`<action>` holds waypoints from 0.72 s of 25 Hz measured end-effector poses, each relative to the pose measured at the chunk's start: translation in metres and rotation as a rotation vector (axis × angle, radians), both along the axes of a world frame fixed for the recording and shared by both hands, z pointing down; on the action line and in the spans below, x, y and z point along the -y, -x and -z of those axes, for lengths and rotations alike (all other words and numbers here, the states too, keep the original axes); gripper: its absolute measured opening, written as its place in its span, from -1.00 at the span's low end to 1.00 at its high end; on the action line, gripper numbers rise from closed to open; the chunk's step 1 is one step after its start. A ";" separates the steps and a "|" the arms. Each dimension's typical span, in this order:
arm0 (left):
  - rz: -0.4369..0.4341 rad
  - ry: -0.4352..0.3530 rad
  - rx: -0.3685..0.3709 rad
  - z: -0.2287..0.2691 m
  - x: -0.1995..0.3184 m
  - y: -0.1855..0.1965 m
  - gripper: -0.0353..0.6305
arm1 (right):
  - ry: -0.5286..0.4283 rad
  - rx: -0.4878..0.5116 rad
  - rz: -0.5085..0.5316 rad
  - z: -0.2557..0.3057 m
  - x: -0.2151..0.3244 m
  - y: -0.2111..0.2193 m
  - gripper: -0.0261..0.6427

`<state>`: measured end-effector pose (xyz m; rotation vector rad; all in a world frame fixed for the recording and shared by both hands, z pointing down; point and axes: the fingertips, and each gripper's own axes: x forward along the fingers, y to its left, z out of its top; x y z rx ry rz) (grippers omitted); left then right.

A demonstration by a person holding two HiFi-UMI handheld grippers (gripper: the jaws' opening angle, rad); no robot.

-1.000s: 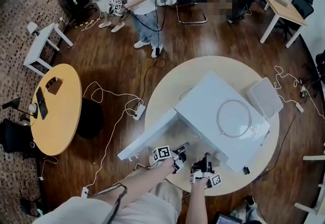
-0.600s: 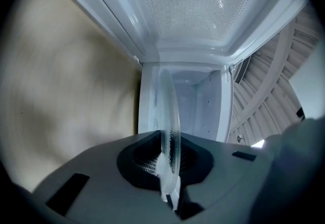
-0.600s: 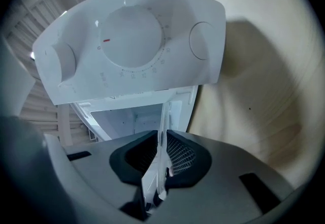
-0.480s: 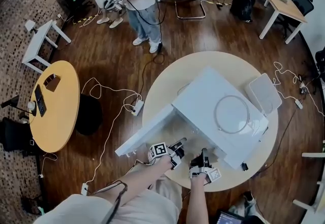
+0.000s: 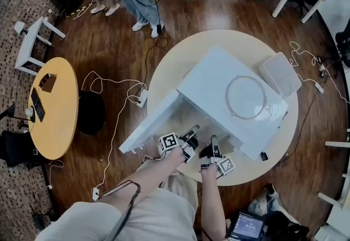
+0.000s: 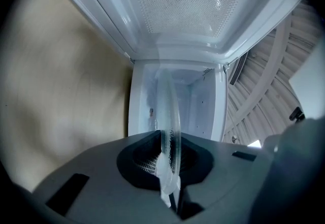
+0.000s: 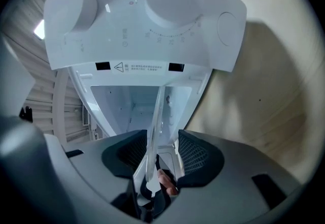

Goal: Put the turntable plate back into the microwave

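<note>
Head view: the left tool (image 5: 190, 136) and right tool (image 5: 212, 146) meet at the open boxy white microwave (image 5: 235, 98) on the round beige desk (image 5: 164, 65).

Left gripper view: the left tool is narrow, clamped on the clear glass turntable plate (image 6: 170, 126), which stands edge-on before the cavity.

Right gripper view: the right tool's pads have just been opening and are now wide, with the rim loose between them (a handover, I judge). The warning label (image 7: 142, 67) is too small to read.
</note>
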<state>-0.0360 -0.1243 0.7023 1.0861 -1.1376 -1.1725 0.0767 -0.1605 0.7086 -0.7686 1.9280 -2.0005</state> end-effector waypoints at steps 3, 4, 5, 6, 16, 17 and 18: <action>-0.001 -0.011 0.014 0.005 0.006 0.002 -0.80 | 0.019 0.014 -0.007 0.003 0.000 0.007 -0.41; -0.003 -0.016 0.016 0.006 0.008 0.003 -0.80 | 0.021 0.015 -0.010 0.003 0.001 0.008 -0.41; -0.004 -0.020 0.016 0.007 0.010 0.003 -0.80 | 0.019 0.015 -0.012 0.003 0.003 0.010 -0.41; -0.004 -0.020 0.017 0.007 0.011 0.004 -0.80 | 0.015 0.018 -0.012 0.004 0.004 0.011 -0.41; -0.007 -0.010 0.031 0.004 0.022 0.010 -0.80 | 0.017 0.000 -0.038 0.001 0.019 0.017 -0.41; -0.007 -0.015 0.027 0.005 0.025 0.010 -0.80 | 0.019 -0.006 -0.039 0.000 0.020 0.018 -0.41; -0.007 -0.020 0.022 0.007 0.027 0.010 -0.80 | 0.023 -0.012 -0.042 -0.002 0.021 0.018 -0.41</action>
